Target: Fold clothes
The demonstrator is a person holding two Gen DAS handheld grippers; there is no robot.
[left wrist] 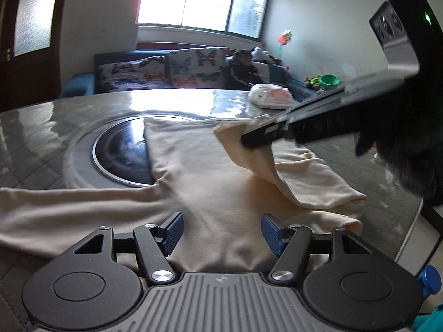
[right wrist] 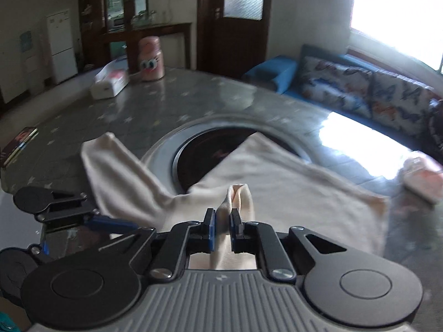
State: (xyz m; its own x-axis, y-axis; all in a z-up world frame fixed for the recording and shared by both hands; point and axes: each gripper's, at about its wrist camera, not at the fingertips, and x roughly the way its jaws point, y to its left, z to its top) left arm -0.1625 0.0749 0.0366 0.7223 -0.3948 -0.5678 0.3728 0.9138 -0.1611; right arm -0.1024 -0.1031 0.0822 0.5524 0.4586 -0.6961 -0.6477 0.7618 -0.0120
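Across the grey star-patterned desk (right wrist: 193, 94) lies a cream long-sleeved shirt (left wrist: 199, 166), its body covering the near side of the round dark cooktop (left wrist: 121, 149) sunk in the desk's middle. One sleeve (right wrist: 116, 171) stretches away from the cooktop on its left in the right wrist view; the other sleeve is lifted off the shirt's body and folded back over it, hanging in a loose drape. Beyond the cooktop, past the desk's far edge, stands a blue sofa (right wrist: 279, 72) with butterfly-print cushions (left wrist: 193, 66), and a person (left wrist: 245, 69) sits there. On the desk, farther from the cooktop than the shirt, rest a white tissue pack (right wrist: 110, 81) and a pink jar with cartoon eyes (right wrist: 151, 58), touching or just beside each other; I cannot tell which. A second pale pack (left wrist: 270, 96) sits on the desk beyond the shirt. The right gripper (right wrist: 221, 225) has its fingers clamped on the raised sleeve cuff above the shirt. The left gripper (left wrist: 221, 232) hovers low over the shirt's near hem, its blue-padded fingers (left wrist: 174, 231) spread apart with nothing between them
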